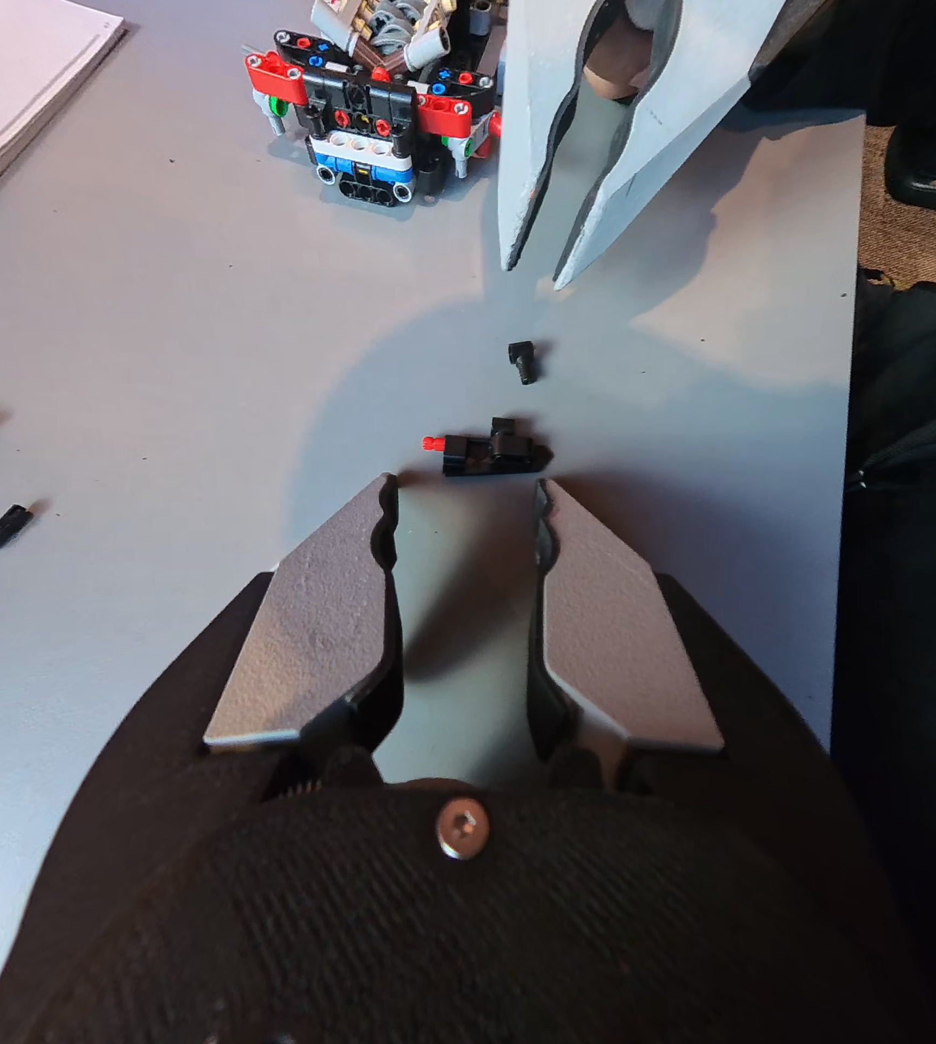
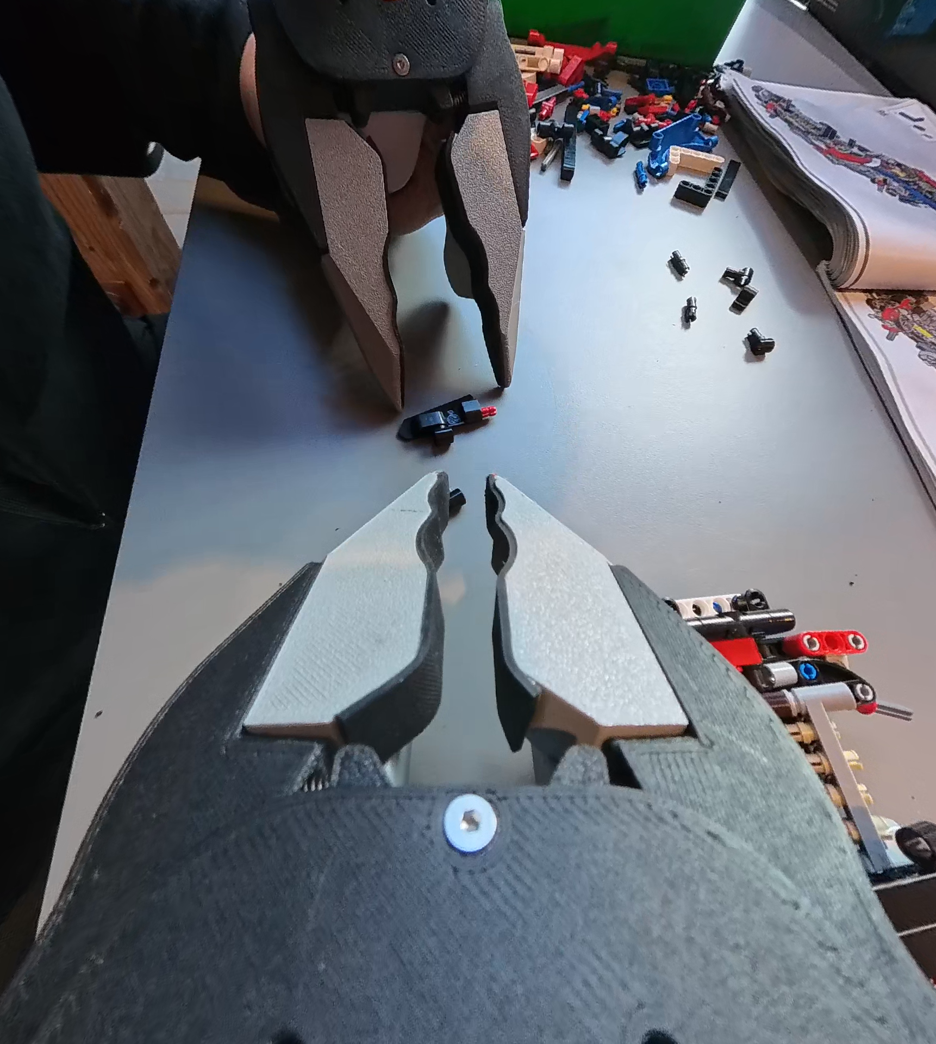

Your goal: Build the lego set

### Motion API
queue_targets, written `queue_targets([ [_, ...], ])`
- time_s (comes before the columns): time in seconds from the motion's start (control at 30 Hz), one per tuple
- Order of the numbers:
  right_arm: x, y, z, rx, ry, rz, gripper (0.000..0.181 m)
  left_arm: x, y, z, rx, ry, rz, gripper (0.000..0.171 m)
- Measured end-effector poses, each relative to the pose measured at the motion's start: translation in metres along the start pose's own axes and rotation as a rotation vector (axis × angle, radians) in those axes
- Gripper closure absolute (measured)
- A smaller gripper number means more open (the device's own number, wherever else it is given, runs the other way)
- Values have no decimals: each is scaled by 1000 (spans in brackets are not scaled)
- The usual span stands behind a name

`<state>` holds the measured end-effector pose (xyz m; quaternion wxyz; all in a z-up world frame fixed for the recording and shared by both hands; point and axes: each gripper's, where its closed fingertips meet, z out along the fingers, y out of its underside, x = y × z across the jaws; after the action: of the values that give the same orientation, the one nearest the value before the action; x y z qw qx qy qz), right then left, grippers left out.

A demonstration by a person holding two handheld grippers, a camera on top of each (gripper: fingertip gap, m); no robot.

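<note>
A: What is seen nearest the left gripper (image 1: 466,488)?

B: Its grey fingers are held wide apart with nothing between them. Just beyond the tips, on the pale grey table (image 1: 172,339), a small black plastic sub-assembly with a red pin at one end (image 1: 491,452) is lying flat. A little farther on, a small black connector pin (image 1: 523,361) is found, and the right gripper (image 1: 533,277) is poised above it.

A: And how is the right gripper set?

B: Its gap is narrow but not closed, and nothing is gripped. In the right wrist view the black connector pin (image 2: 456,498) is seen just beside the left fingertip, apparently on the table below.

A: How would these pieces be expected to handle?

B: They are judged light, stiff and smooth, so they may be skidded or flicked away if pinched off-centre. The sub-assembly is probably best taken across its long black body, with the red pin left clear. The pin should be taken by its collar.

A: What is noted farther off?

B: The partly built red, black and white model (image 1: 364,118) is standing beyond, scattered black pieces (image 2: 737,299) are lying near the open instruction booklet (image 2: 906,186), and a pile of mixed loose bricks (image 2: 624,113) is seen farthest.
</note>
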<state>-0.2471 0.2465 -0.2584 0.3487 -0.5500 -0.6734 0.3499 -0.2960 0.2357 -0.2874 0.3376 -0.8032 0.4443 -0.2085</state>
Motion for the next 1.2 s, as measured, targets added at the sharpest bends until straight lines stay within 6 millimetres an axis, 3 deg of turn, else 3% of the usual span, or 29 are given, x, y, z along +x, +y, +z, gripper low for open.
queue_targets([
  [0.37,-4,9,7,-69,-43,10,168,-1,-2,1,4,-14,3,120],
  [0.67,-6,18,21,-167,-45,-84,170,7,-7,7,-1,17,-4,121],
  [0.9,-8,19,26,-187,-52,-91,176,7,-6,8,-6,-8,17,138],
  [1.2,-11,14,33,-191,-7,-112,176,3,-7,7,-2,-60,41,137],
])
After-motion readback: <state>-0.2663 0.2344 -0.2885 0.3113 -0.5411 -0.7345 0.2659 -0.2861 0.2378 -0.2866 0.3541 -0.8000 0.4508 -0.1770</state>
